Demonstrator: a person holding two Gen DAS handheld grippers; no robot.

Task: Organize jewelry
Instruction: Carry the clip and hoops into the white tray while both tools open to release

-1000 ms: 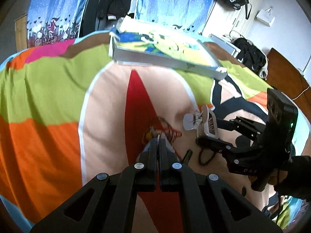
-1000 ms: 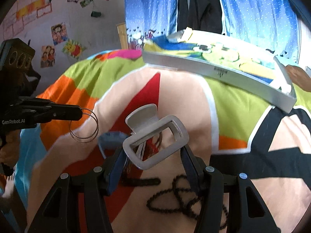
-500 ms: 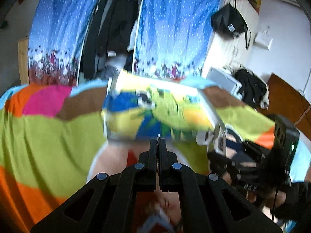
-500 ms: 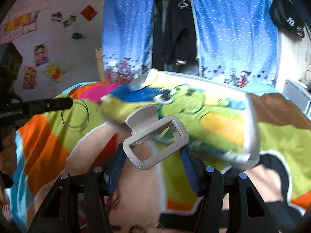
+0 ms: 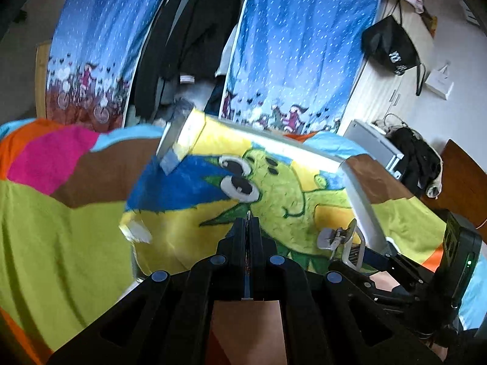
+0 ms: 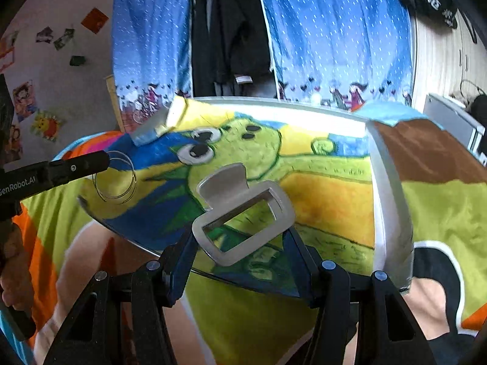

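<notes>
My left gripper (image 5: 249, 223) is shut on thin silver wire bangles; only their edge shows between its fingers here. The right wrist view shows the bangles (image 6: 115, 180) hanging from the left gripper (image 6: 102, 160) over the tray's left corner. My right gripper (image 6: 240, 243) is shut on a grey hair claw clip (image 6: 243, 213), held above the near part of the tray. The tray (image 6: 388, 200) is shallow and white-rimmed, with a green cartoon creature painted inside. In the left wrist view the clip (image 5: 338, 237) and right gripper (image 5: 350, 254) hover by the tray's (image 5: 359, 196) right rim.
The tray lies on a bright patchwork bedspread (image 5: 61, 228). Blue curtains (image 5: 289, 45) and dark hanging clothes (image 5: 188, 30) stand behind it. A black bag (image 5: 389, 45) hangs at the right above wooden furniture (image 5: 462, 176). A hand (image 6: 12, 276) holds the left gripper.
Both grippers rose from the bedspread and moved forward to the tray, keeping hold of the bangles and the clip. The black beads and hair tie dropped out of view.
</notes>
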